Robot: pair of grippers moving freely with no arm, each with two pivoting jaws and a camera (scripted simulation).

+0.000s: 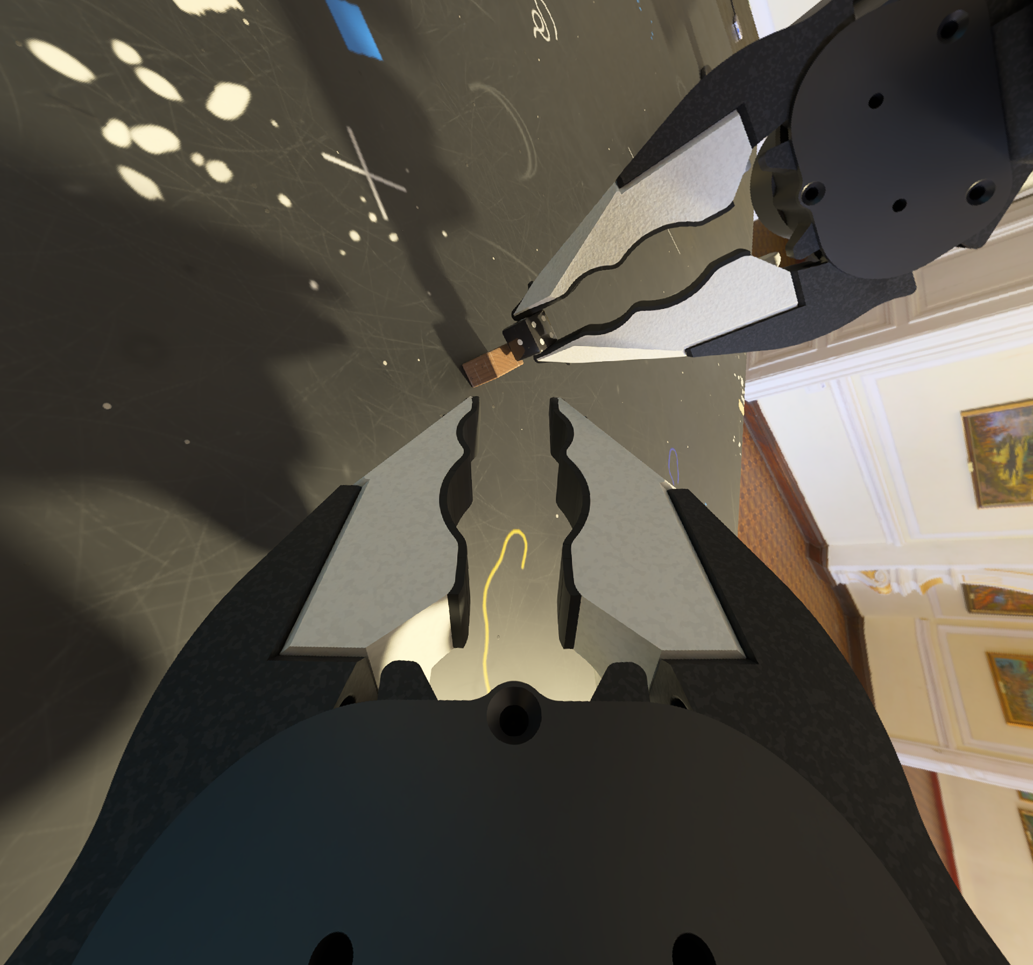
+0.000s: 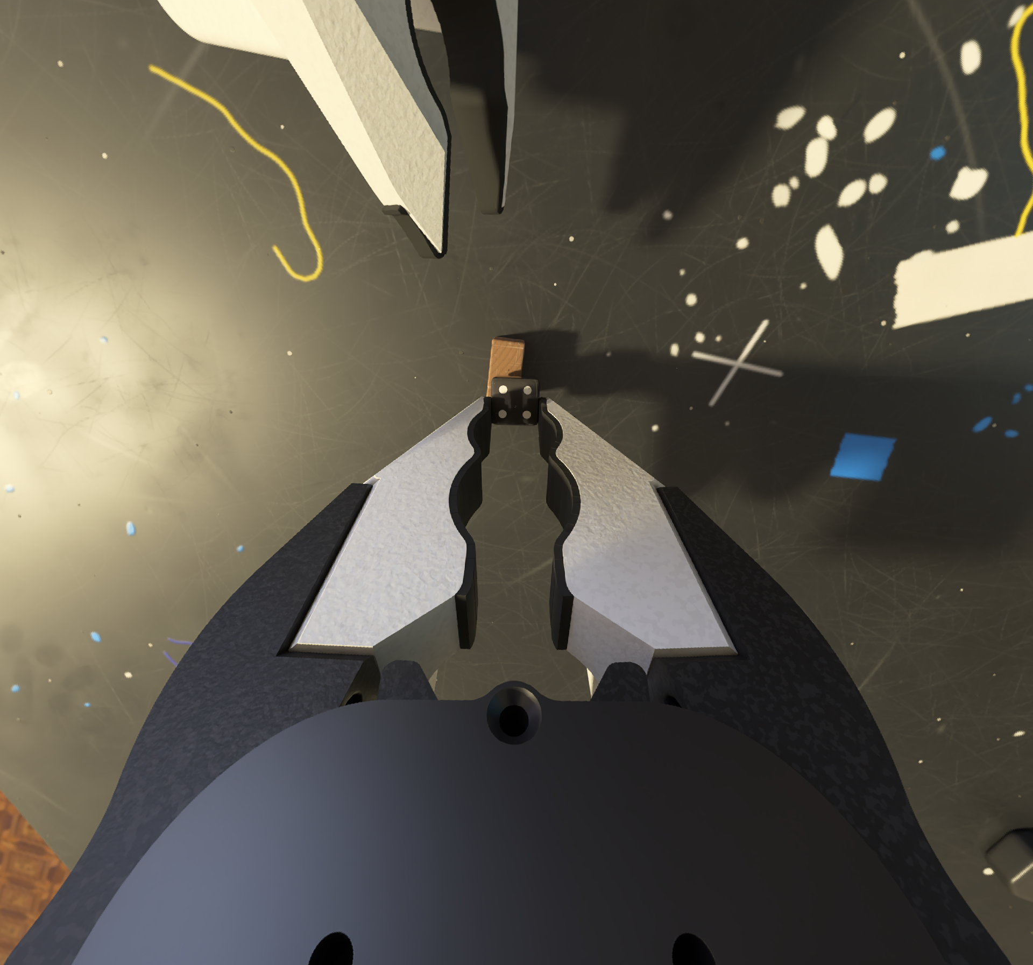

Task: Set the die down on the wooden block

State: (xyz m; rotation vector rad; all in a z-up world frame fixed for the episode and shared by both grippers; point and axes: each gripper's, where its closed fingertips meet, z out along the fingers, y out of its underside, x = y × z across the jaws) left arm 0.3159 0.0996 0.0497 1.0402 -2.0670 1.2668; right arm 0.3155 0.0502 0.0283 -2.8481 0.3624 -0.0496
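Left gripper (image 1: 514,407): jaws parted, nothing between the fingertips, pointing toward 12 o'clock in its own wrist view. Right gripper (image 1: 531,340) enters that view from 2 o'clock, fingers converging toward centre. In the right wrist view, right gripper (image 2: 514,407) has its jaws narrowed at the tips, clamped on a small dark cube. Left gripper's fingers (image 2: 391,116) hang in from 12 o'clock, tips apart.

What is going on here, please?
The right hand-held gripper holds a black die between its fingertips, close by a small wooden block on the dark table. The die is not yet released. The left hand-held gripper is open and empty, nearby.
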